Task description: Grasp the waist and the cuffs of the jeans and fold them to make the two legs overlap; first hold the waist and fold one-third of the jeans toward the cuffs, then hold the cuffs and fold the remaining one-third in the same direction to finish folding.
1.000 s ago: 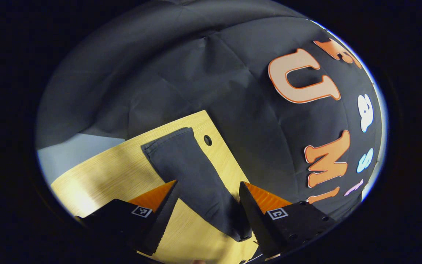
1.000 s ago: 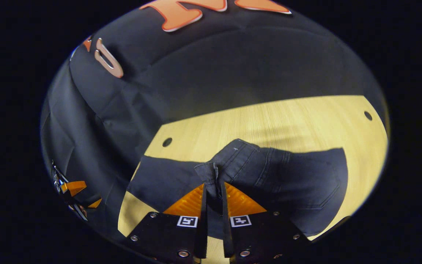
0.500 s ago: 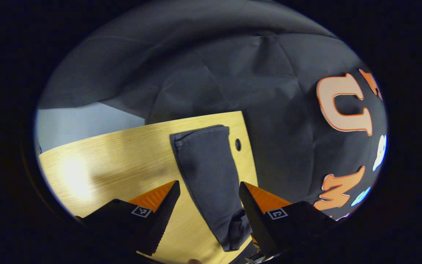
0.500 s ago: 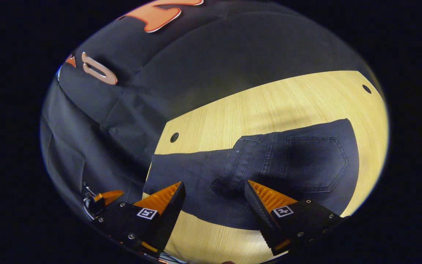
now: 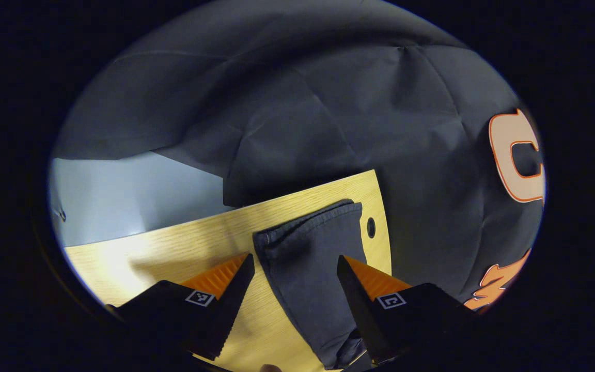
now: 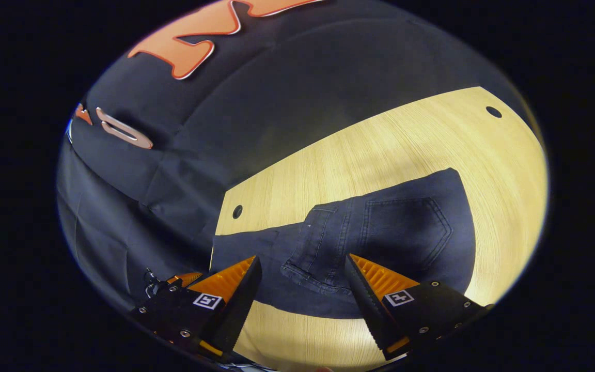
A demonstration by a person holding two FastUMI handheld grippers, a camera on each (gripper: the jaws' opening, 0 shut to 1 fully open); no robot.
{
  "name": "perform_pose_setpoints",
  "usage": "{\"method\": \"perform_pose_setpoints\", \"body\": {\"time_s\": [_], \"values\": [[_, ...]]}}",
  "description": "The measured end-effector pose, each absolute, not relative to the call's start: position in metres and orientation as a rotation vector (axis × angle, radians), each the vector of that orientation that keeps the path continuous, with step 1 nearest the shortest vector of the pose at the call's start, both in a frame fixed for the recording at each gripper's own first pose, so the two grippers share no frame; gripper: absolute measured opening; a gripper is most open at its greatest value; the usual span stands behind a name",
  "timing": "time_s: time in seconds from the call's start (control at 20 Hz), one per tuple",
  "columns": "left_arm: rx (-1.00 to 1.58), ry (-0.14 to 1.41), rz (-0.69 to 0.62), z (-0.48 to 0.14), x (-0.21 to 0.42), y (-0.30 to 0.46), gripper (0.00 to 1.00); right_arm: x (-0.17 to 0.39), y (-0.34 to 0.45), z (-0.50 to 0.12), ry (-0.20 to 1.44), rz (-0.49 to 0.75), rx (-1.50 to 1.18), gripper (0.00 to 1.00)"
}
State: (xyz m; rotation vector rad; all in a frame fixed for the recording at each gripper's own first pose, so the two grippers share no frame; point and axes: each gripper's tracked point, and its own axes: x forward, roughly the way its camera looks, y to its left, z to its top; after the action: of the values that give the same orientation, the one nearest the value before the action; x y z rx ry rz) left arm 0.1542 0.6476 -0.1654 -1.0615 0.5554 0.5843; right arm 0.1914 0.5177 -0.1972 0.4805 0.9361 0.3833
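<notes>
Dark jeans (image 6: 401,232) lie on the wooden table (image 6: 380,150), legs overlapped, with the waist part folded over onto the legs; a back pocket faces up. The waistband (image 6: 318,253) lies just ahead of my right gripper (image 6: 302,261), which stands open above the cloth. In the left gripper view the leg end of the jeans (image 5: 310,268) runs toward me, and the cuffs (image 5: 308,230) lie near the table's far edge. My left gripper (image 5: 295,261) is open and straddles the legs just short of the cuffs, holding nothing.
The table (image 5: 184,248) has a small round hole (image 5: 371,227) beside the cuffs and further holes (image 6: 237,211) near its corners. Black cloth hangs close behind the table's edges. A pale grey surface (image 5: 122,196) lies beyond the table at the left.
My right gripper, shut on the waistband one second ago, has opened and let the waist drop onto the legs. My left gripper has moved along the legs toward the cuffs.
</notes>
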Motion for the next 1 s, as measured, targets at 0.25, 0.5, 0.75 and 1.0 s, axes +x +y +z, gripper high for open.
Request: {"method": "perform_pose_setpoints", "body": {"time_s": [0.25, 0.5, 0.75, 1.0], "values": [[-1.032, 0.557, 0.534, -0.165, 0.178, 0.637, 0.95, 0.189, 0.519, -0.205, 0.961, 0.385, 0.519, 0.99], [-1.262, 0.412, 0.543, -0.174, 0.224, 0.638, 0.75, 0.185, 0.509, -0.202, 0.969, 0.377, 0.560, 0.99], [-1.143, 0.464, 0.518, -0.178, 0.230, 0.626, 0.05, 0.188, 0.477, -0.189, 0.926, 0.333, 0.610, 0.99], [-1.026, 0.367, 0.339, -0.101, 0.244, 0.590, 0.01, 0.184, 0.458, -0.186, 0.905, 0.314, 0.641, 0.99]]}}
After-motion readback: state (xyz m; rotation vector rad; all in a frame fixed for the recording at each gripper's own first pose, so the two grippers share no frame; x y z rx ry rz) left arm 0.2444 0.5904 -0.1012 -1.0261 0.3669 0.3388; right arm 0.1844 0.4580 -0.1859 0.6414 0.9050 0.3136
